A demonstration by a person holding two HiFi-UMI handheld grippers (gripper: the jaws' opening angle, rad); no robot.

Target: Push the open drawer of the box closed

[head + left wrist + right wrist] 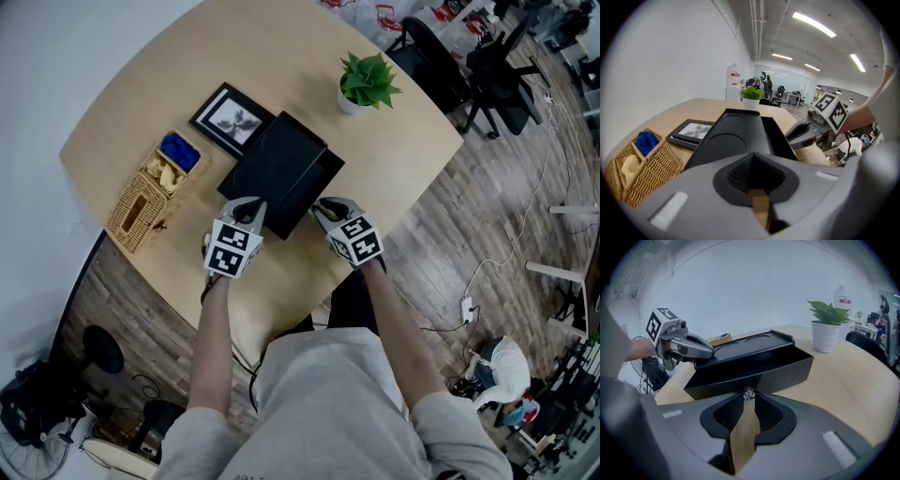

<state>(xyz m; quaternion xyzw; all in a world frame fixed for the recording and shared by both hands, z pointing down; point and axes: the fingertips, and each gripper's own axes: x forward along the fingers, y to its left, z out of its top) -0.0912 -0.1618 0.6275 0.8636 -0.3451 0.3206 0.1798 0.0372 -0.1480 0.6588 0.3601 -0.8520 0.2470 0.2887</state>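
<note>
The left tongs (pixel 753 157) are pressed together and hold nothing. In the left gripper view, only a thin strip of desk (pixel 843 380) shows between their pads. Their tip sits right at the near end of the black box (pixel 733 133), whose flat top, with two round recesses, runs away from them.

The right tongs (pixel 749 400) are likewise brought together at the tip, with a wedge of wood showing behind it. That tip lies against the small clear knob (pixel 749 393) on the front of the drawer (pixel 761 377). Whether the knob is pinched or merely touched cannot be told.

The drawer stands pulled out of the box toward the right tongs, its dark hollow open upward. The box lies near the desk's front edge, between the two tongs: the left at its end, the right at the drawer front.

Left of the box stands a wicker basket (pixel 633 171) with something blue in one compartment. Just beyond the box lies a framed picture (pixel 691 131), flat on the desk. Further back a potted plant (pixel 826 326) in a white pot stands apart from the box near the desk's far edge. Beyond the desk are black office chairs (pixel 450 56).
</note>
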